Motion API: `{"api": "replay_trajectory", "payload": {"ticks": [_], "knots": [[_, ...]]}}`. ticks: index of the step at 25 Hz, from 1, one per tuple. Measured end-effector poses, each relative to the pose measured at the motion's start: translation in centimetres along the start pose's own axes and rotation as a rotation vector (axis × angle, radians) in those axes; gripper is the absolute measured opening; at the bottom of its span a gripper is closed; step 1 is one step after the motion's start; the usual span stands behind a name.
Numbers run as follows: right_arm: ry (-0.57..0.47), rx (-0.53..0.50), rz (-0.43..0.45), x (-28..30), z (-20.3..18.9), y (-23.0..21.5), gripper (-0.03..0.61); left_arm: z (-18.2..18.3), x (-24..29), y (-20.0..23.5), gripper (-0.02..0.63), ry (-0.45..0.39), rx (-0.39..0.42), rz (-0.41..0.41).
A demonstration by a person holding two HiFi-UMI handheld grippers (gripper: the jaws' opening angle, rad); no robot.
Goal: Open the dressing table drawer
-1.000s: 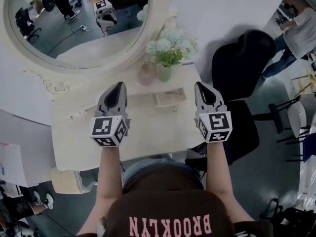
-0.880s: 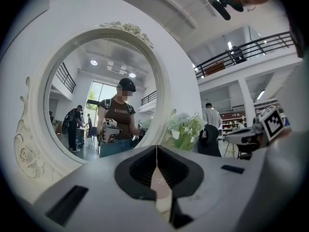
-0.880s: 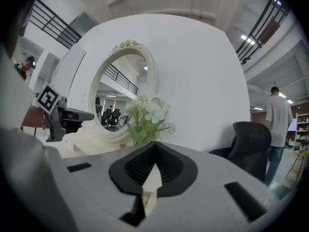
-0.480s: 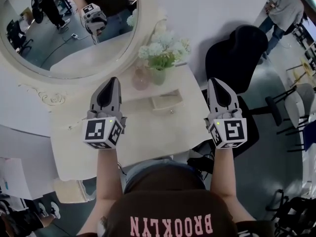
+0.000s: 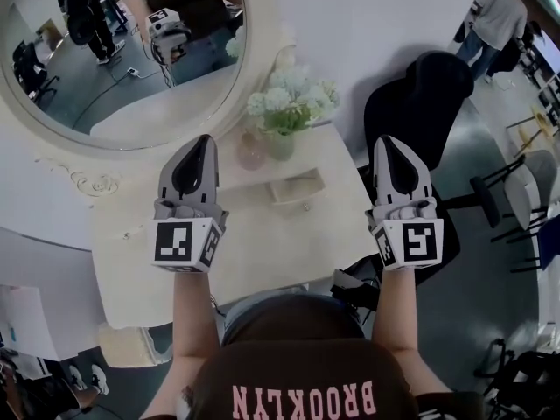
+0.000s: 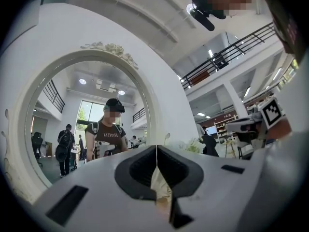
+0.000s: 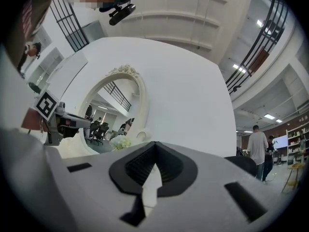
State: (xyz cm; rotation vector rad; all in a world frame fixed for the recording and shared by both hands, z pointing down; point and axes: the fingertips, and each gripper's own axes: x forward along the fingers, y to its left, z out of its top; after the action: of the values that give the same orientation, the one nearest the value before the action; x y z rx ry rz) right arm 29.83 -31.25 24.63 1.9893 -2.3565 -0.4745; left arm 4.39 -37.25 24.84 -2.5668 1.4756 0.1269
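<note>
Below the oval mirror (image 5: 114,51), small cream rectangular drawer (image 5: 293,186), round knob (image 5: 306,206), smooth pale counter (image 5: 262,256), left gripper (image 5: 201,143) and right gripper (image 5: 386,144) jaws together, empty.

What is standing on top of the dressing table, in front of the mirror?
A green vase of white flowers, a pinkish glass vessel and a small drawer box. The left tongs cover part of the tabletop; the drawer's inside is hidden.
</note>
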Motion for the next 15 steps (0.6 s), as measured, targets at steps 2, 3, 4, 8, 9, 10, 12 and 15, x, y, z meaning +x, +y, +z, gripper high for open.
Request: {"api": "replay_trajectory", "payload": {"ticks": [2,3,4,8,9,10,12,15], "knots": [[0.001,0.000,0.006,0.23,-0.09,0.37,-0.002,-0.21,0.00,0.05,0.005,0.005,-0.001,0.002],[0.001,0.000,0.008,0.35,-0.08,0.54,-0.002,-0.27,0.02,0.10,0.005,0.007,-0.003,0.003],[0.001,0.000,0.010,0.47,-0.04,0.67,-0.002,-0.29,0.05,0.15,0.005,0.008,-0.003,0.005],[0.008,-0.001,0.017,0.76,-0.25,0.97,-0.002,-0.45,0.11,0.42,0.005,0.016,-0.005,0.015],[0.013,0.001,0.018,0.75,-0.44,1.02,-0.002,-0.57,0.07,0.50,0.005,0.019,-0.008,0.019],[0.018,0.003,0.018,0.77,-0.59,1.04,-0.002,-0.66,0.06,0.60,0.005,0.022,-0.010,0.023],[0.022,0.002,0.019,0.88,-0.69,1.08,-0.002,-0.68,0.10,0.79,0.005,0.025,-0.014,0.030],[0.023,-0.001,0.020,1.08,-0.66,1.17,-0.002,-0.57,0.26,0.98,0.005,0.017,-0.010,0.031]]}}
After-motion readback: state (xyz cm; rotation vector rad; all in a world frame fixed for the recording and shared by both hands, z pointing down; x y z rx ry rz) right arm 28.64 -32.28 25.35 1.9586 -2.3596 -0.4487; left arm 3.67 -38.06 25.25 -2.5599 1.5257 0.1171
